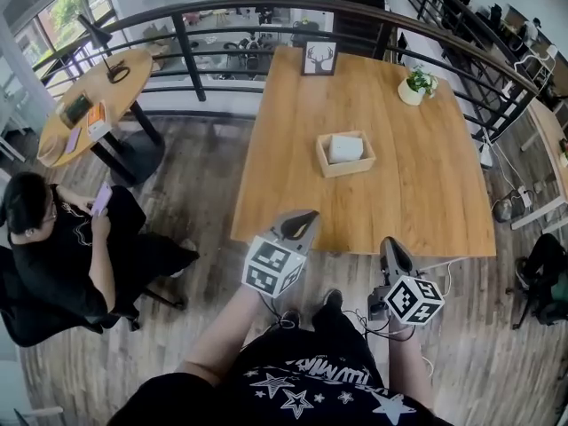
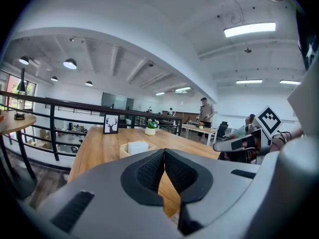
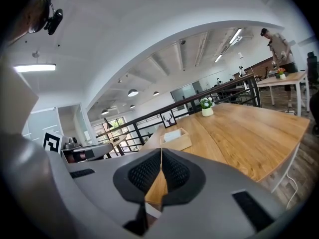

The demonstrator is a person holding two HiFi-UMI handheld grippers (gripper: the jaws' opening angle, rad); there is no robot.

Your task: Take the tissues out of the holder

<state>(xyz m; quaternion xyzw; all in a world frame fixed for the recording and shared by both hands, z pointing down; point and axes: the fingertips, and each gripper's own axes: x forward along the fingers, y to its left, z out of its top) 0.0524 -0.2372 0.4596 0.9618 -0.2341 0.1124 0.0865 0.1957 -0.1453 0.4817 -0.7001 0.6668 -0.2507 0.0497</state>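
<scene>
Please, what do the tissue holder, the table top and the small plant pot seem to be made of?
Tissue holder: probably bare light wood; its walls are pale and matte.
Table top: wood or wood veneer, warm brown with visible grain lines and a low sheen.
Plant pot: white and smooth, perhaps ceramic; it is too small to be sure.

Black T-shirt [image 1: 311,384] with white stars and letters, dark shoes [image 1: 332,298], grey left gripper [image 1: 304,217] and grey right gripper [image 1: 391,245], each with a black-and-white marker cube, black bumpy pads [image 2: 149,173], thin cables [image 1: 371,319]
</scene>
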